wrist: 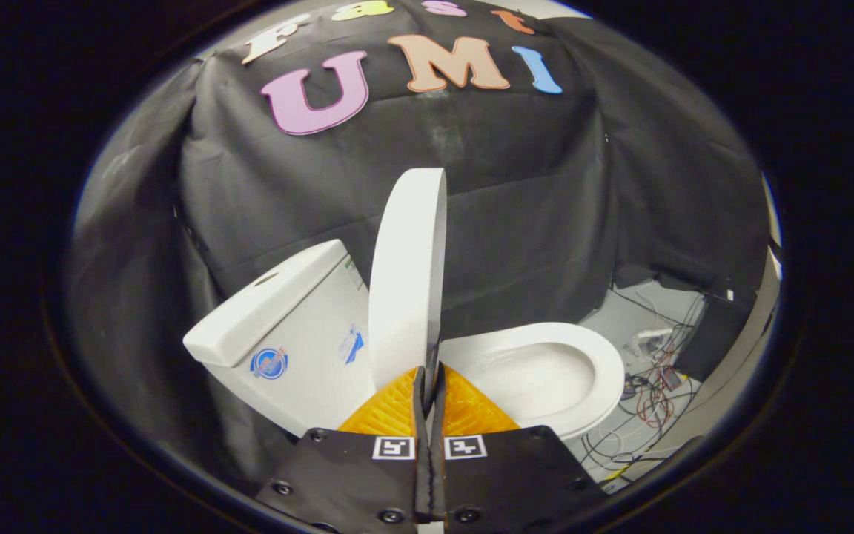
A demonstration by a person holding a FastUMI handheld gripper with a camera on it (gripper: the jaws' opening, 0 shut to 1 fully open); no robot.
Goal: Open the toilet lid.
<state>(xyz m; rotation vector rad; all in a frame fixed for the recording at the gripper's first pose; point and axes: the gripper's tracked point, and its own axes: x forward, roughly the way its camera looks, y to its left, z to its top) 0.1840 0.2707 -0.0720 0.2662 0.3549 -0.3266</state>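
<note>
Lid: white oval hard-plastic toilet lid [406, 274], raised near upright, seen almost edge-on, standing between cistern and bowl.
Lid position: lower edge directly ahead of the fingertips, upper edge high against the black cloth wall [516, 208].
Lid handling (judged): rigid, light for its size, glossy and likely slippery; hinged at the rear, so swings on an arc rather than lifting free; liable to drop back and slam if let go short of balance point.
Hold point (judged): thin free rim, pinched flat between both pads; smooth face gives little purchase, rim gives the most leverage far from the hinge.
Hand-held gripper [429, 382]: fingers drawn nearly together, narrow slit left between them; lid rim appears to run into that slit, apparently pinched on both sides, though contact itself hidden by the fingers.
Seat and bowl: white glossy ceramic toilet bowl with ring seat [545, 374], uncovered, beyond the fingers to the side away from the cistern.
Cistern: white ceramic boxy toilet tank [286, 326], stickers on its side, flat top, just beside the lid.
Progress (judged): lid close to fully open; last stretch toward the tank remains.
Floor: grey floor [646, 311] with loose tangled cables [653, 400] beyond the bowl.
</note>
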